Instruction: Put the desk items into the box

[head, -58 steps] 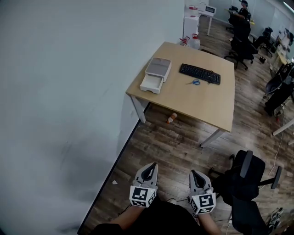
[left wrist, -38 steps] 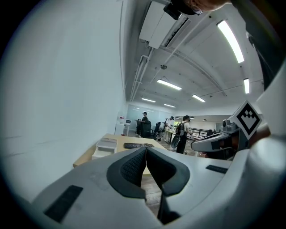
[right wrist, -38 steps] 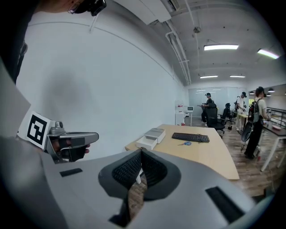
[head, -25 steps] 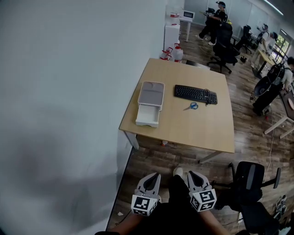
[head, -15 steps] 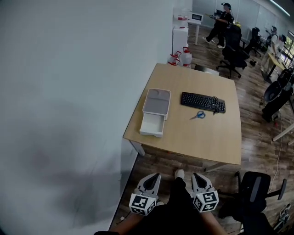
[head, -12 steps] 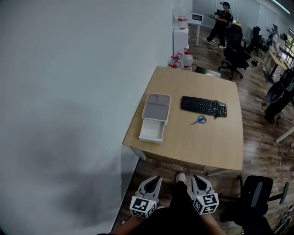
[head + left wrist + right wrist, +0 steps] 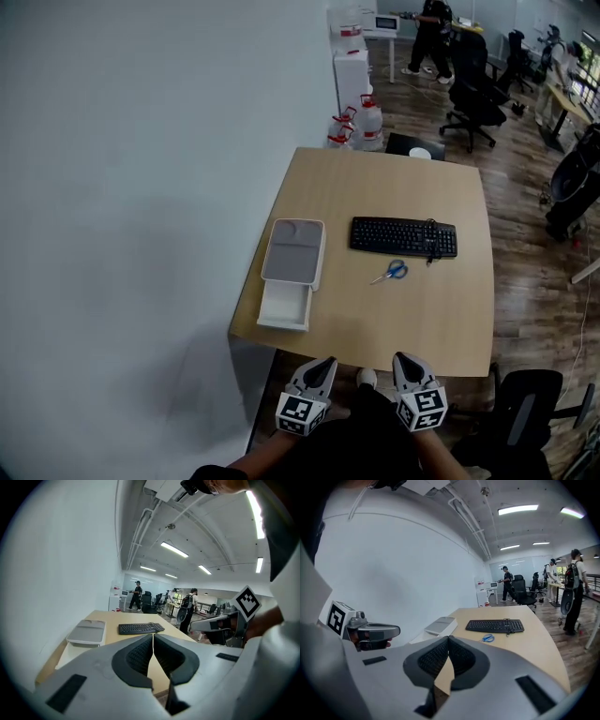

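At the left edge of the desk (image 7: 450, 319), the white box (image 7: 292, 255) sits with its drawer (image 7: 284, 307) pulled out and apparently empty. Nearer the camera, the left gripper (image 7: 322, 366) hangs at the desk's front edge, jaws pressed together on nothing. To the right, the blue-handled scissors (image 7: 390, 272) and black keyboard (image 7: 403, 236) lie mid-desk, well apart from the box, and the right gripper (image 7: 404, 361) is likewise closed and empty. By the look of it the packing has not begun, and every item is left to move.
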### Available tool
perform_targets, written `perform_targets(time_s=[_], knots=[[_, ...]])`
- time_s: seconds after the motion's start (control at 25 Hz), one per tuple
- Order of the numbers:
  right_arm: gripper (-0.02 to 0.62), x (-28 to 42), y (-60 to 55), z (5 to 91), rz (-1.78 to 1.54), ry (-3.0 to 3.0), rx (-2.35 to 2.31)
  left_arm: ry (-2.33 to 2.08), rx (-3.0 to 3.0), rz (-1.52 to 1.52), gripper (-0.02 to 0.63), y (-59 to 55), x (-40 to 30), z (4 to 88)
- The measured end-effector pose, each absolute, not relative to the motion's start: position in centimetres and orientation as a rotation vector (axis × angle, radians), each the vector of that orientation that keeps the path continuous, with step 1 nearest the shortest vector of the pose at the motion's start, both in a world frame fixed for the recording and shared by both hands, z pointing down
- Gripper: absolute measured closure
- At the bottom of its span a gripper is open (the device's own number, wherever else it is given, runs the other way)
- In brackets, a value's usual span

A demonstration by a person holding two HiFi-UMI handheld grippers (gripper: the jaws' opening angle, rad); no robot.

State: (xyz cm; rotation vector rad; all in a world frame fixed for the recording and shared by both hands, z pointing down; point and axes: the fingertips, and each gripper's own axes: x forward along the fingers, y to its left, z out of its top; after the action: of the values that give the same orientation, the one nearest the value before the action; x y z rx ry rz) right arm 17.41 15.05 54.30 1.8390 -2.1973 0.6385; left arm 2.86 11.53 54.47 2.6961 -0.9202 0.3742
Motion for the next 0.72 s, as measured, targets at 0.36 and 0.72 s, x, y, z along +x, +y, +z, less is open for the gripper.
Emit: perform_targets(time_s=[0.36, 0.72], knots=[[0.537, 25.3, 9.8, 56.2, 0.722, -2.149, 1.883, -0.806, 2.723, 0.546, 0.589, 3.0, 14.7, 58.7], [0.536, 30.9, 5.2, 58.0, 0.79, -2.122, 1.93, -0.662, 2.736, 0.737, 0.588, -4.0, 22.7, 64.3]])
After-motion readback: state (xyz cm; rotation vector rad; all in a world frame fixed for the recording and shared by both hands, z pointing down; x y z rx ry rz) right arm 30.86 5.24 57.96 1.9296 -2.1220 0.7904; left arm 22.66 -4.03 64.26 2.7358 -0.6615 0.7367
